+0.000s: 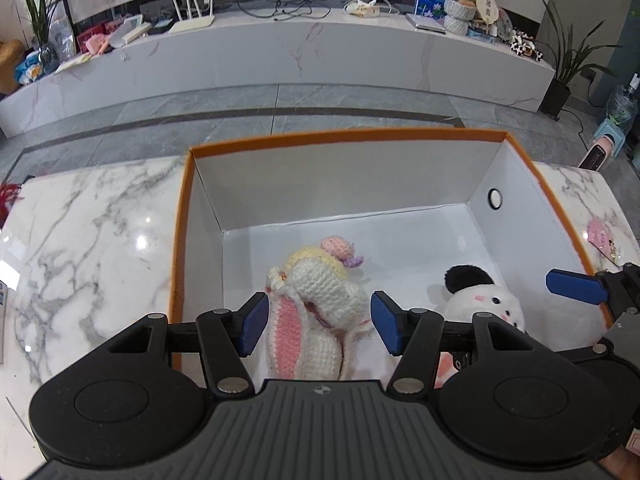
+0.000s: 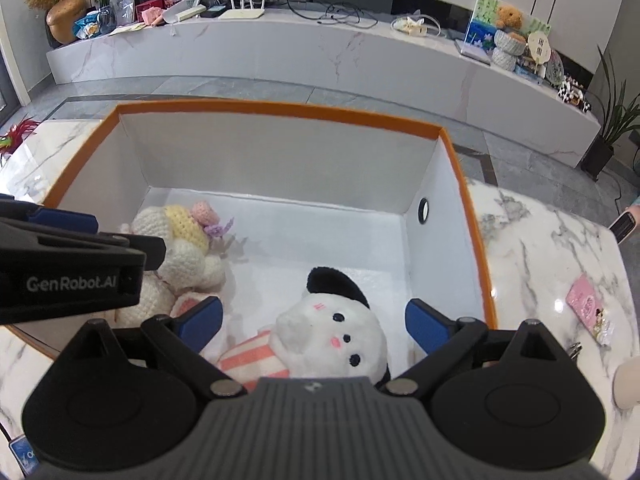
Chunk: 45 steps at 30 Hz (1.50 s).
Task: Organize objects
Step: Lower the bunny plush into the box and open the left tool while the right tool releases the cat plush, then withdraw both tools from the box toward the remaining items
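Observation:
An orange-rimmed white box (image 1: 348,135) (image 2: 280,110) stands on the marble table. A crocheted white and pink bunny (image 1: 316,304) (image 2: 180,248) lies on the box floor at the left. My left gripper (image 1: 320,324) is open, its blue pads either side of the bunny without pressing it. A white plush panda with black ears and a pink striped body (image 2: 332,336) (image 1: 486,300) lies at the right of the box. My right gripper (image 2: 314,326) is open around the panda, pads apart from it. Each gripper shows at the edge of the other's view.
The marble table (image 1: 88,240) (image 2: 552,256) lies around the box. A pink card with a charm (image 2: 588,306) (image 1: 602,240) lies on the table to the right. A long white TV bench (image 1: 280,52) with clutter stands across the grey floor.

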Tool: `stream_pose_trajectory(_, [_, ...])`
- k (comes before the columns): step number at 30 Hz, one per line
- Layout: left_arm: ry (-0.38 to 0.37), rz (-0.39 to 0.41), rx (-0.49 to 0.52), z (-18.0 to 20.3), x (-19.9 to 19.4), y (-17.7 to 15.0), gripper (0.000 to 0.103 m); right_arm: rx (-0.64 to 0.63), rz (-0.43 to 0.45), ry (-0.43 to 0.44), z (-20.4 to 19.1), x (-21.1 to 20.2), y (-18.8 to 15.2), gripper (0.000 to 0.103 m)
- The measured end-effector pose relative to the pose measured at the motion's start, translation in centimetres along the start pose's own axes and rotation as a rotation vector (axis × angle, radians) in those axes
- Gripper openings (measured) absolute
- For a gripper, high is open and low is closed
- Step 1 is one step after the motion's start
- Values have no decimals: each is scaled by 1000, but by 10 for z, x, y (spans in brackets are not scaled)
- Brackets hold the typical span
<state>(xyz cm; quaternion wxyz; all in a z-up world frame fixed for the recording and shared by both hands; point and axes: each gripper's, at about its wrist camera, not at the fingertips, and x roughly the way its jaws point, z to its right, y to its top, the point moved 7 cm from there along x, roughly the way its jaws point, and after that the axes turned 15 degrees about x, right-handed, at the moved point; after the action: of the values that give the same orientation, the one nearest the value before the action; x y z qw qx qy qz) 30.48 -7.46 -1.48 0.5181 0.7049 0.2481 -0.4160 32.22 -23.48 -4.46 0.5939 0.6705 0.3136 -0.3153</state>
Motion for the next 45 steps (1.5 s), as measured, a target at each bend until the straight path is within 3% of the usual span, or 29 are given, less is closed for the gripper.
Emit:
stream_pose_trajectory(13, [26,117,47,0,-84,-22,66,-15,118,22,-1,-82,-14,101])
stream_pose_trajectory(20, [6,108,67,4,-110,-65,67,-56,140,7,5,-115,-45,102])
stream_pose_trajectory(25, [-32,92,40,5,-112,-118,73,-70,141,13,13,-132,-75,102])
stream_pose_trajectory(31, [-127,88,-113,0,-104,-173,73,17,94,64,43,-133,-132,102])
stream_pose_trajectory(36, [-243,59,-299,-3,-85,-193,73,70,67,39,64,-131,-163,102])
stream_pose_trajectory(45, [-317,42,-536,5,-66,-202,74,97,72,63,74,-126,-164,102])
